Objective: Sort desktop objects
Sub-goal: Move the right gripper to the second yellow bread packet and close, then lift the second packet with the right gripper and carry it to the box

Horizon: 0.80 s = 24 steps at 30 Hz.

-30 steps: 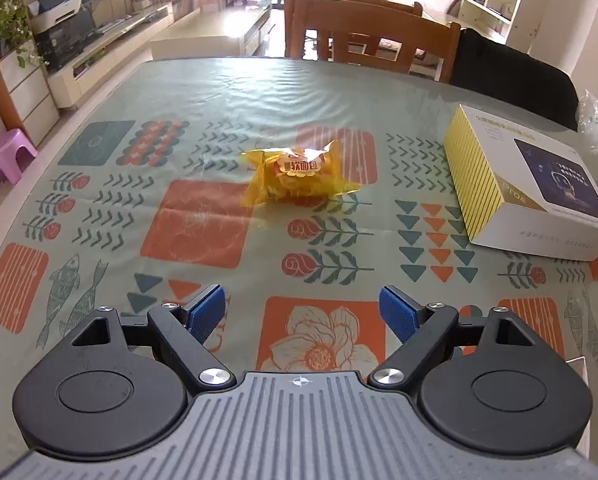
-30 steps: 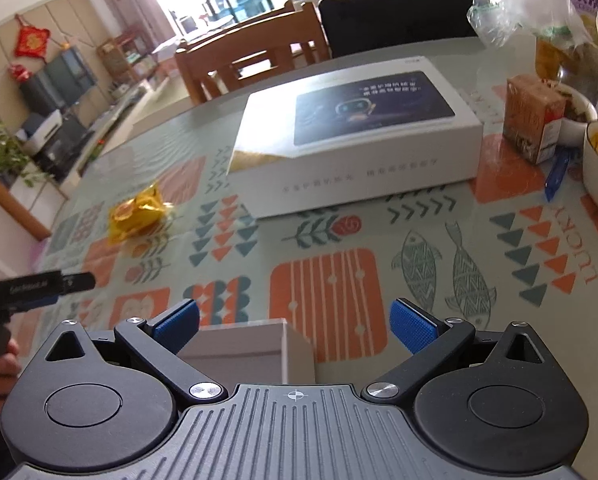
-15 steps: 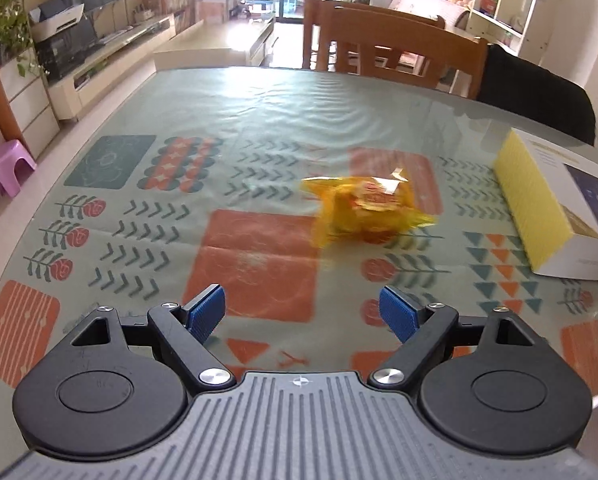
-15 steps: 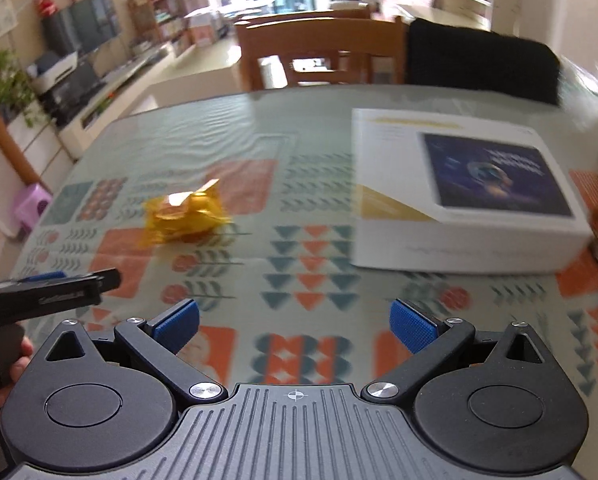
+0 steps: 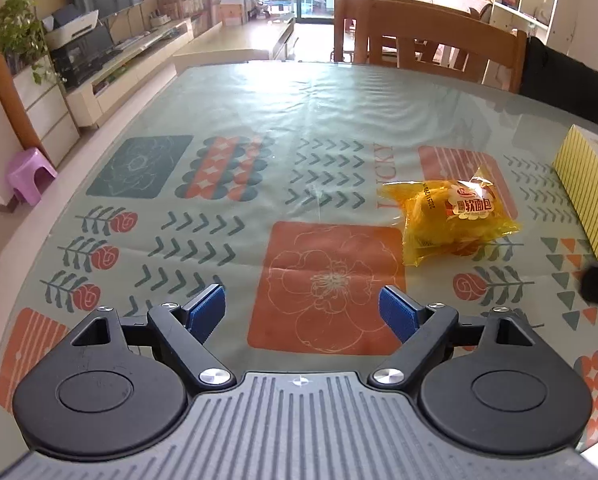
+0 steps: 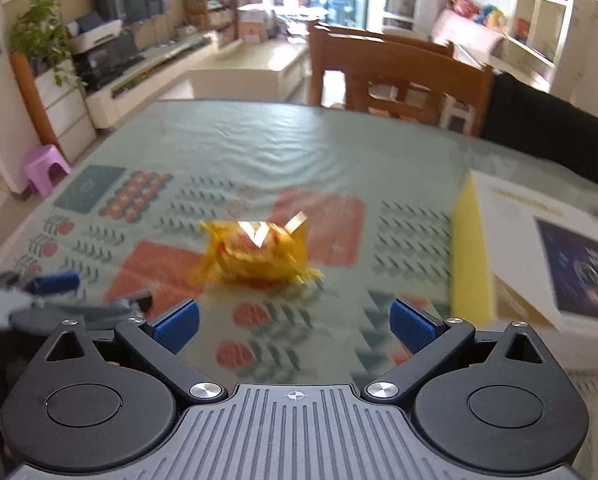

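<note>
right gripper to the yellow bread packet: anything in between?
Nothing. In the right wrist view, only bare patterned tablecloth lies between the open right gripper and the yellow bread packet. The white box sits off to the side.
</note>
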Each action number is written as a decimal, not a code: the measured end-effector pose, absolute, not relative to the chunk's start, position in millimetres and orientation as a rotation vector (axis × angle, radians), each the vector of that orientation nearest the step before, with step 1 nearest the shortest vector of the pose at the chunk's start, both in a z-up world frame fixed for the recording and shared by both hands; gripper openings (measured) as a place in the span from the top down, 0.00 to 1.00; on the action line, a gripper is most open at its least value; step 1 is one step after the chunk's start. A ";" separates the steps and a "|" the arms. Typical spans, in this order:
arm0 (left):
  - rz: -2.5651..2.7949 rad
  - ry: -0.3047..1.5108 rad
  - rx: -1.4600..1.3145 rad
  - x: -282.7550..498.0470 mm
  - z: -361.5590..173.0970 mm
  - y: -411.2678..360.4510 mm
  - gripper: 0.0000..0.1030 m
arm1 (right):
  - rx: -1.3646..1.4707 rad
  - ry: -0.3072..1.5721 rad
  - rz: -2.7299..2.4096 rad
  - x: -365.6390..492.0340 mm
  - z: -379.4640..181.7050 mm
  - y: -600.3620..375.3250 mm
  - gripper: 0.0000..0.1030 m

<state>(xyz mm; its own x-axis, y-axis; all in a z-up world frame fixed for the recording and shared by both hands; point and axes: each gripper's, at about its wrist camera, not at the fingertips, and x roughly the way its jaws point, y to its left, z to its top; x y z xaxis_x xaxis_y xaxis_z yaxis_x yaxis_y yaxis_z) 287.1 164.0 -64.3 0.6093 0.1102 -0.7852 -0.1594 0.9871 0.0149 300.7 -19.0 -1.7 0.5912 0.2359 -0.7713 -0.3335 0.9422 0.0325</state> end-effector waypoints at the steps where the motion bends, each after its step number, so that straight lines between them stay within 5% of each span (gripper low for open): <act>1: 0.160 0.904 -0.062 287.4 -64.9 165.6 0.00 | -0.113 0.881 0.351 308.2 -2.1 -15.1 0.00; 24: 0.211 0.970 -0.130 301.3 -78.1 193.8 0.00 | -0.133 1.105 0.366 410.3 -63.3 42.2 0.00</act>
<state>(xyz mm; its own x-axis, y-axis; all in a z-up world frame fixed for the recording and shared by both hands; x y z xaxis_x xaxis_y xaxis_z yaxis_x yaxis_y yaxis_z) 301.3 193.8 -78.1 0.5471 0.1196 -0.8285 -0.2359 0.9717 -0.0155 410.3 42.2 -63.3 0.3969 0.2224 -0.8905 -0.3530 0.9326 0.0755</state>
